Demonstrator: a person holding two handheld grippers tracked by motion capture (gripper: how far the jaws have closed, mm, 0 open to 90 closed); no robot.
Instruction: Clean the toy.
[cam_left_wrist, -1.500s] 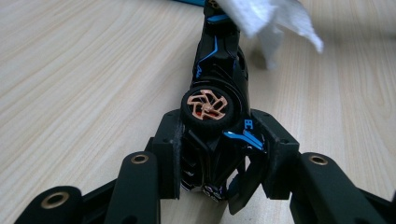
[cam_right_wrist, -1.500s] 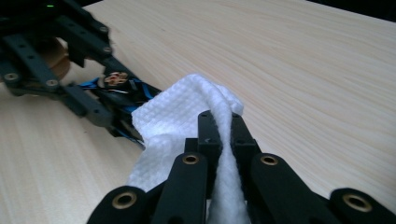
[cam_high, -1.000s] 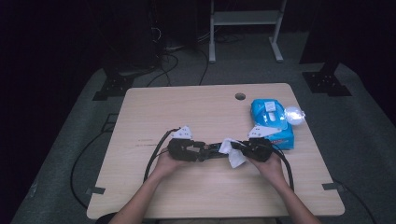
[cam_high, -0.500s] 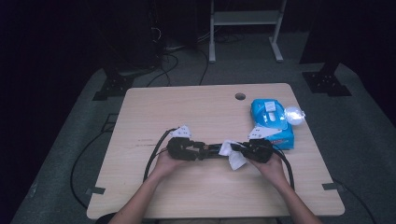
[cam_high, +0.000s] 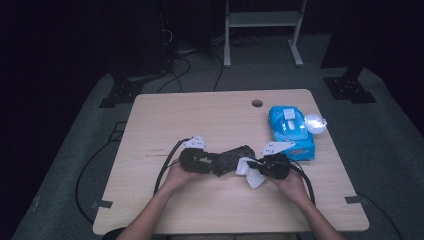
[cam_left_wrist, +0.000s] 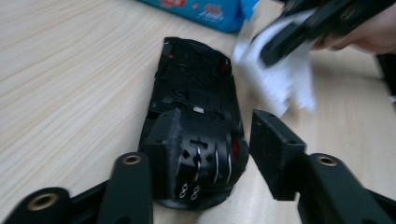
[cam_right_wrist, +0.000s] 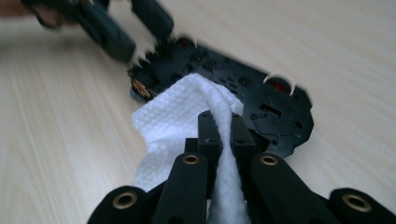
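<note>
Two grippers mid-table | left gripper (cam_high: 200, 161) jaws clamp black device (cam_left_wrist: 196, 126), which lies flat on table (cam_high: 200, 115) | right gripper (cam_right_wrist: 224, 128) jaws pinch white wipe (cam_right_wrist: 182, 116) against device's far end | blue pack (cam_high: 290, 131) nearby

The right gripper (cam_right_wrist: 223, 128) pinches a white wipe (cam_right_wrist: 180, 119) against the black device (cam_right_wrist: 261, 105) lying on the counter (cam_right_wrist: 56, 154).

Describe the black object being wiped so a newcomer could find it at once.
Start at the wooden table and go to its near middle, where two hands meet. The flat black plastic part lies between the left gripper and the white wipe, unlike the blue wipes pack behind.
</note>
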